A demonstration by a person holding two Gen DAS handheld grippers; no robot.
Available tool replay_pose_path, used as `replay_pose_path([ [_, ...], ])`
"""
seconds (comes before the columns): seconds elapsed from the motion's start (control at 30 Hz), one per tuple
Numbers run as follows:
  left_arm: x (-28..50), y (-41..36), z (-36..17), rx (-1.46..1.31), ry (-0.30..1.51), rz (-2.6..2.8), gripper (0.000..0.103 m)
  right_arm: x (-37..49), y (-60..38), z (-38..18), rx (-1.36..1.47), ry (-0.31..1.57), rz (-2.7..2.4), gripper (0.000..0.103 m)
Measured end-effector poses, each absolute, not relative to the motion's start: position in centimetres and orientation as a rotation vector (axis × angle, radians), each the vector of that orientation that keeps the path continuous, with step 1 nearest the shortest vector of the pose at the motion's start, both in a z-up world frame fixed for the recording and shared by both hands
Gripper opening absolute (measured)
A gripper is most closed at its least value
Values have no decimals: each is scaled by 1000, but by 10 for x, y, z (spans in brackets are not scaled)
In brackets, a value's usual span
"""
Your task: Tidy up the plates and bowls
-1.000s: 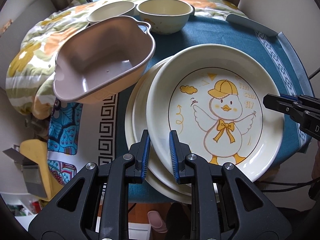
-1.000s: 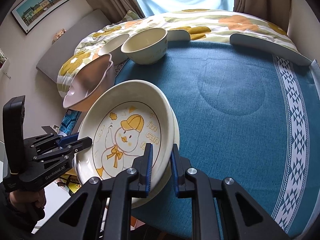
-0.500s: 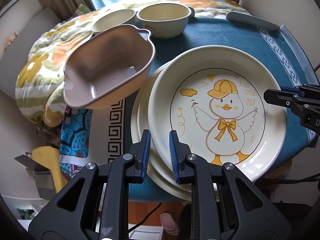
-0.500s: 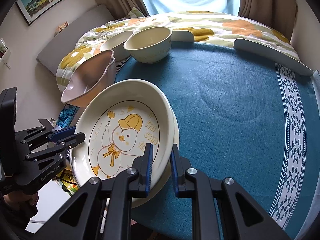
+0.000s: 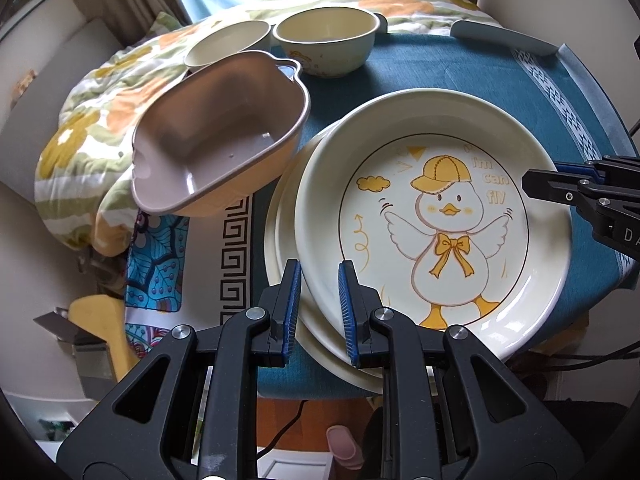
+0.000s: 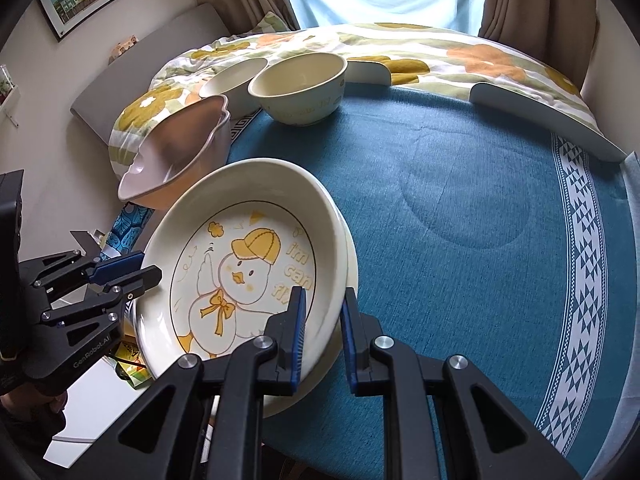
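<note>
We hold the cream duck-print ceramic plate (image 5: 416, 216) over a plain cream plate (image 5: 288, 216), left tool (image 5: 318, 296) and right tool (image 6: 322, 320) clamped on opposite rims; next, nest it squarely.

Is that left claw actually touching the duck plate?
Touching. In the left wrist view, the left gripper straddles the duck plate rim, blue pads pressed on both sides.

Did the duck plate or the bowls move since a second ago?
Hardly anything moved. Both the left gripper and the right gripper stay shut on opposite rims of the duck plate, which sits tilted on the plain plate under it. The views only shifted a little. The pink bowl, the two cream bowls and the blue cloth stayed where they were.
</note>
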State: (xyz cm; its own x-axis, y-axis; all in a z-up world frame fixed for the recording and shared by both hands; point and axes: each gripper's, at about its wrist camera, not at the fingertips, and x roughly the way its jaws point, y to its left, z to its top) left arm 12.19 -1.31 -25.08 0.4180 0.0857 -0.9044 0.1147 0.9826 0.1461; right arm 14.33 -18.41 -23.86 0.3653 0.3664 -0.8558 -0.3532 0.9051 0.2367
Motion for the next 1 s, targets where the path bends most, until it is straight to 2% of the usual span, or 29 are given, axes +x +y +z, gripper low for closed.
replay_pose_path([
  [0.53,124,-6,-247,179,1142,-7,17,143,-181,-240,10,1115,453,16],
  [0.8,130,8,-207,42,1114,-15,17,140,-191,-197,64,1016,492,16],
  [0.87,133,14,-201,-33,1133,-26,20,140,-193,-187,76,993,502,17],
  [0.9,134,17,-198,-61,1137,-22,25,139,-194,-182,74,979,503,32],
  [0.93,133,19,-195,-79,1135,-18,44,139,-194,-177,71,965,503,47],
  [0.97,132,23,-190,-92,1120,-9,75,138,-195,-173,71,945,507,81],
  [1.0,130,26,-185,-100,1092,7,87,137,-196,-169,73,921,516,95],
])
